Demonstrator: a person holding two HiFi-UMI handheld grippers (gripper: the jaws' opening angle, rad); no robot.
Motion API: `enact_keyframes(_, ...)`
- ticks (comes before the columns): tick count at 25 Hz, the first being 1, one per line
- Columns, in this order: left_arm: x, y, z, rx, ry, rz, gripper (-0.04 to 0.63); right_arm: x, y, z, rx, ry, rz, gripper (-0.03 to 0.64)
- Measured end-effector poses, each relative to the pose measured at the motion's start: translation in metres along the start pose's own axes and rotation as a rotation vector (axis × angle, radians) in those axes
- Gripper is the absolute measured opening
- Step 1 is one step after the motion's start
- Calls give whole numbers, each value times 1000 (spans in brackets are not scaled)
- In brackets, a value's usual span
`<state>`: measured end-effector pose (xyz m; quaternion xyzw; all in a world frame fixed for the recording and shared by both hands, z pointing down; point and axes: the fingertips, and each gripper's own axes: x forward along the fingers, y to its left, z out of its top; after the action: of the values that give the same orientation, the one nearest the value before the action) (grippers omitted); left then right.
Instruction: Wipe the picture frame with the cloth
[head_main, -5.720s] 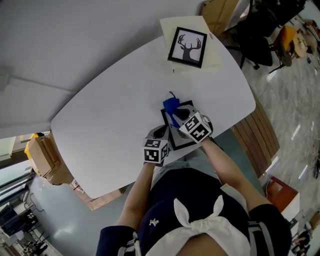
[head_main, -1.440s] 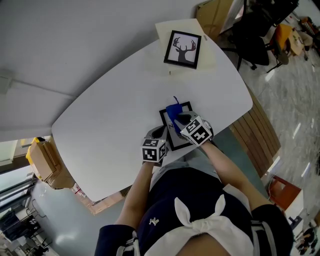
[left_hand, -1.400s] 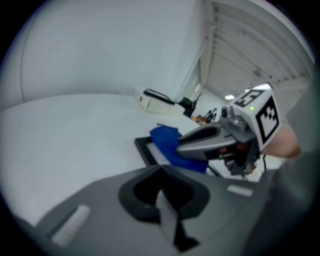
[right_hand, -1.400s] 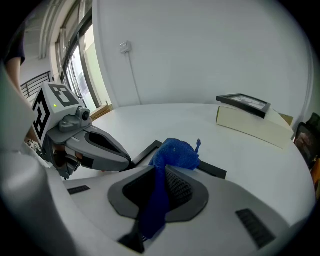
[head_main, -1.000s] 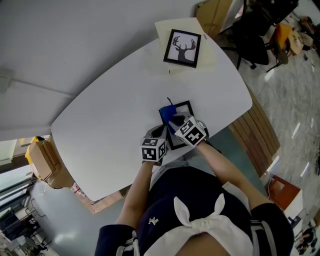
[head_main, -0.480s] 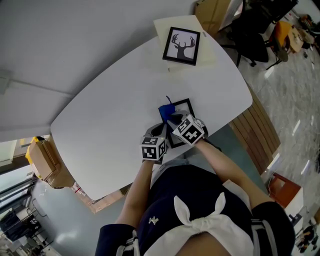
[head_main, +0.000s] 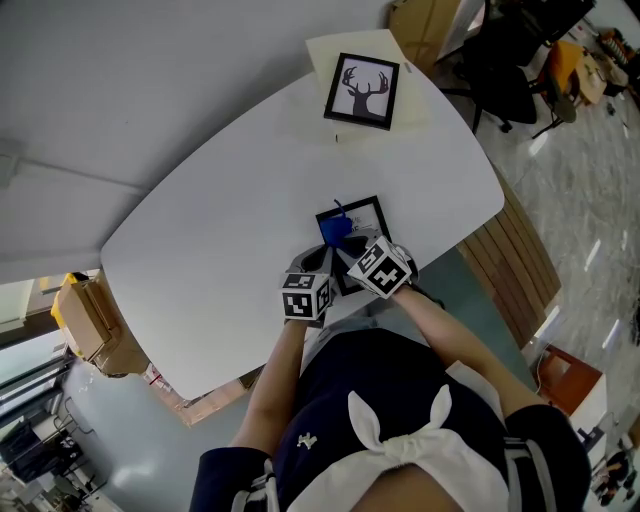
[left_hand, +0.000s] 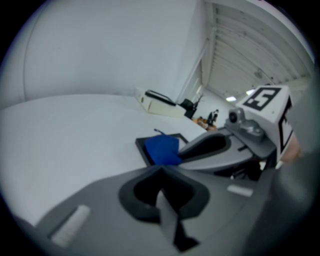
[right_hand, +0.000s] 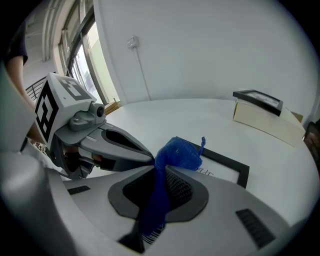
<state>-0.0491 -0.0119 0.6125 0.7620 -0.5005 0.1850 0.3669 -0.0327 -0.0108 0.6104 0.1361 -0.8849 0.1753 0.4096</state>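
A black picture frame (head_main: 368, 215) lies flat near the front edge of the white table (head_main: 220, 210). A blue cloth (head_main: 335, 228) rests bunched on its left part. My right gripper (head_main: 346, 246) is shut on the cloth (right_hand: 177, 152), which hangs down between the jaws and covers the frame's (right_hand: 222, 160) near corner. My left gripper (head_main: 322, 262) is shut, with its tip at the frame's near-left corner; nothing shows between its jaws. In the left gripper view the cloth (left_hand: 162, 149) lies on the frame (left_hand: 141, 148) just past my left gripper (left_hand: 162, 170).
A second black frame with a deer picture (head_main: 361, 90) lies on a cream box (head_main: 418, 100) at the table's far edge. Dark office chairs (head_main: 510, 60) stand on the floor to the right. Cardboard boxes (head_main: 85, 310) sit at the lower left.
My right gripper has dragged the blue cloth a little to the left across the frame. The left gripper has stayed at the frame's near-left corner.
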Motion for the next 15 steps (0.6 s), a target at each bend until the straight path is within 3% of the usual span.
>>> enact_keyframes(15, 0, 0, 0, 4, 3, -1, 2, -6, 11, -10, 20, -6, 0, 58)
